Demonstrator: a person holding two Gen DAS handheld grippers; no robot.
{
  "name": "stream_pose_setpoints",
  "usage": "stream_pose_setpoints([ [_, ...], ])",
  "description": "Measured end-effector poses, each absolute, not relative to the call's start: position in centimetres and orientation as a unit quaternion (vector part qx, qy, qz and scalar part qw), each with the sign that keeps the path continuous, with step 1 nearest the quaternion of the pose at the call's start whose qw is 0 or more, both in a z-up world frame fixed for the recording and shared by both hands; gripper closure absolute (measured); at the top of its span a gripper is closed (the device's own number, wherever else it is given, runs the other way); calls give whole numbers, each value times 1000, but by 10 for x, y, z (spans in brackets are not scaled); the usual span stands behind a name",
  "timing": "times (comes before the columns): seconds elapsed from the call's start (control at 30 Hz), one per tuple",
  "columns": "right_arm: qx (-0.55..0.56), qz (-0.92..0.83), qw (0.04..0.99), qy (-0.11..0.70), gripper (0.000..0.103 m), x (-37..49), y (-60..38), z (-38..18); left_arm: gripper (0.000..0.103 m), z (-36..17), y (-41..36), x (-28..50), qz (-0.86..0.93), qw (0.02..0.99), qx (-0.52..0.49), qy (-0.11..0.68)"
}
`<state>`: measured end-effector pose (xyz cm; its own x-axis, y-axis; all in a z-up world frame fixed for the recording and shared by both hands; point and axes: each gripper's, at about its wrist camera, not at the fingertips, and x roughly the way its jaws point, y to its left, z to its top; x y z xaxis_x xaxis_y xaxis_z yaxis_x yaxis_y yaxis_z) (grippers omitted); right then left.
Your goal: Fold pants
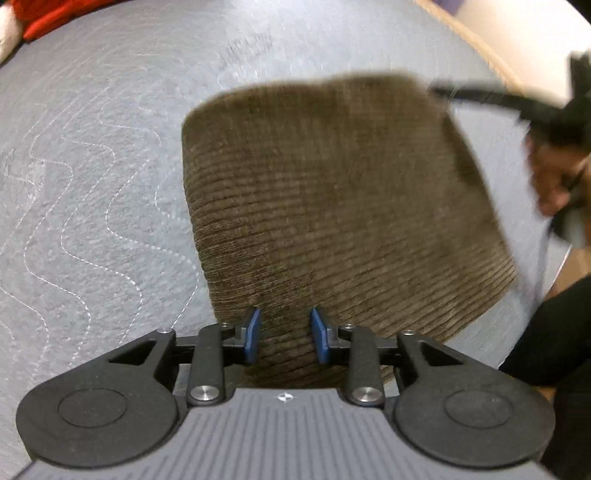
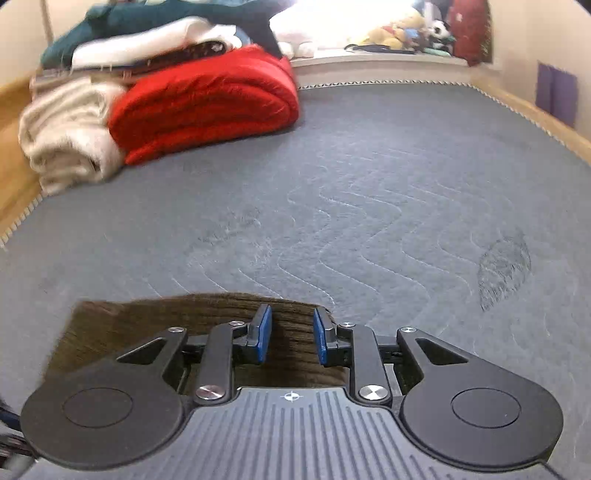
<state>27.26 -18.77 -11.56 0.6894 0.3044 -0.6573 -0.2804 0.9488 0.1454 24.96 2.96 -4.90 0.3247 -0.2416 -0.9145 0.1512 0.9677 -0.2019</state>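
The brown corduroy pants (image 1: 332, 206) lie folded into a compact rectangle on the grey quilted mattress (image 1: 92, 166). My left gripper (image 1: 285, 334) is open, hovering over the near edge of the pants with nothing between its blue pads. My right gripper (image 2: 292, 332) is open above the pants' far edge (image 2: 184, 317), also empty. The right gripper and the hand holding it show blurred at the right of the left wrist view (image 1: 546, 122).
A folded red blanket (image 2: 207, 107) and a cream blanket (image 2: 66, 140) sit at the mattress's far left, with more folded cloth stacked on top. Stuffed toys (image 2: 402, 29) line a shelf behind. A wooden bed frame (image 2: 535, 114) borders the mattress (image 2: 369, 177).
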Motion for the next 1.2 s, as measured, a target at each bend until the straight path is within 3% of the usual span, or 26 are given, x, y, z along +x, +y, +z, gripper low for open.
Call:
stream_pose_setpoints([
  [0.23,-11,80,911,404,87,318,-174,-149,68,-14,52,265,-102,869,-132,465],
  [0.4,21,57,903,426,90,331,-186,-162,72,-52,38,279,-67,841,-63,533],
  [0.53,14,63,912,406,89,319,-179,-144,71,-44,36,275,-69,848,-59,522],
  [0.63,18,65,922,380,84,303,-183,-123,70,-35,39,266,-70,854,-64,511],
  [0.77,27,86,931,355,60,270,-186,-86,69,-29,41,252,-75,856,-52,509],
  [0.87,28,116,926,359,55,238,-188,-65,61,-36,41,245,-78,844,-40,530],
  [0.97,21,143,917,371,51,200,-189,-56,44,-47,35,236,-53,837,5,545],
  [1.07,16,152,908,389,51,167,-191,-58,43,-30,23,223,-36,858,31,511],
  [1.13,16,153,908,390,48,145,-195,-53,32,-9,16,210,-24,877,28,479],
  [1.2,18,150,911,383,40,124,-197,-44,10,16,8,194,-11,893,26,449],
])
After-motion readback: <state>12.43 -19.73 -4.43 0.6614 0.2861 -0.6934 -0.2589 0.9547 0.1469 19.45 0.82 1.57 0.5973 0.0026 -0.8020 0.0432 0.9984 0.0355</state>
